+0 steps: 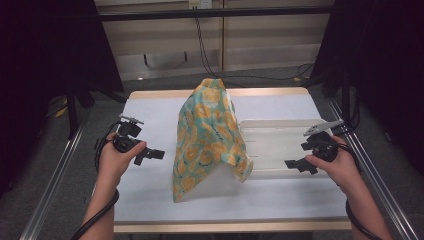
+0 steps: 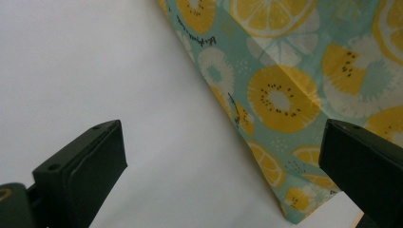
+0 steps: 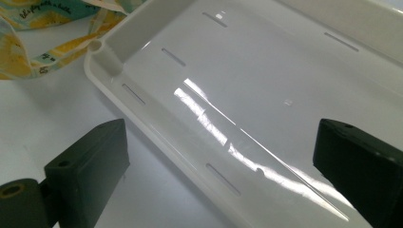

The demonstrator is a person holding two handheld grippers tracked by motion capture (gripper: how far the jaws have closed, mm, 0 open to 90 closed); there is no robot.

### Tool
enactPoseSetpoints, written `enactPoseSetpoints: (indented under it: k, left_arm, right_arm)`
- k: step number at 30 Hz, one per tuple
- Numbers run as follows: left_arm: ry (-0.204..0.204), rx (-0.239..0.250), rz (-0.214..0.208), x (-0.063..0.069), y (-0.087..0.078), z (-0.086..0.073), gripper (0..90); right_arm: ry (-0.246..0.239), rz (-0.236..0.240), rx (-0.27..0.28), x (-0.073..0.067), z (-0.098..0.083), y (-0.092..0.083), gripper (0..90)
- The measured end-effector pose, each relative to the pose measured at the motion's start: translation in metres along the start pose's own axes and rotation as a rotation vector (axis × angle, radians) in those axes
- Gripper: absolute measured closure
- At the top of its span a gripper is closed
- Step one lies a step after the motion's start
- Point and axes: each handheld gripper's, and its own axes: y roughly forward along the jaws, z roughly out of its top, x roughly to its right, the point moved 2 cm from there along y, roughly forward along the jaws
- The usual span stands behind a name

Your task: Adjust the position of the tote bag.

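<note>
A teal fabric bag (image 1: 207, 135) printed with yellow citrus slices stands like a tent in the middle of the table, and its right lower corner lies over the left end of a white plastic tray (image 1: 280, 145). My left gripper (image 1: 155, 155) is open, a short way left of the bag, with nothing between its jaws. In the left gripper view, the gripper (image 2: 223, 175) points at the bag's lower edge (image 2: 285, 85). My right gripper (image 1: 295, 165) is open at the tray's near rim. In the right gripper view, the gripper (image 3: 223, 175) looks across the slotted tray (image 3: 247, 80), with the bag's straps (image 3: 28, 42) at top left.
A white sheet (image 1: 150, 200) covers the wooden-edged table. Metal rails run along both sides of the table (image 1: 60, 165). Black curtains hang left and right, and cables trail on the floor behind the table.
</note>
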Motion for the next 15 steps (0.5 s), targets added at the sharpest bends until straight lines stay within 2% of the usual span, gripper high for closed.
enactPoseSetpoints:
  k: [6,7,8,10,12,15]
  left_arm:
    - [-0.018,0.006,0.003,0.001,-0.003,0.009,1.4]
    - [-0.033,0.022,0.002,0.003,-0.003,0.012,1.4]
    - [-0.012,0.008,0.007,0.002,-0.004,0.013,1.4]
    - [-0.024,0.02,-0.001,0.003,-0.005,0.016,1.4]
    - [-0.007,0.011,0.004,0.003,-0.007,0.02,1.4]
    - [-0.025,0.01,-0.003,0.006,-0.009,0.024,1.2]
  right_arm:
    - [0.0,0.01,-0.001,-0.001,0.001,0.001,4.1]
    - [0.0,0.012,0.005,0.0,0.002,0.002,4.1]
    - [0.002,0.016,0.002,-0.001,0.002,0.002,4.1]
    - [-0.001,0.012,0.0,0.0,0.001,0.004,4.2]
    - [-0.001,0.017,-0.004,0.001,0.0,0.005,4.2]
    - [0.006,0.019,-0.006,0.001,0.0,0.006,4.2]
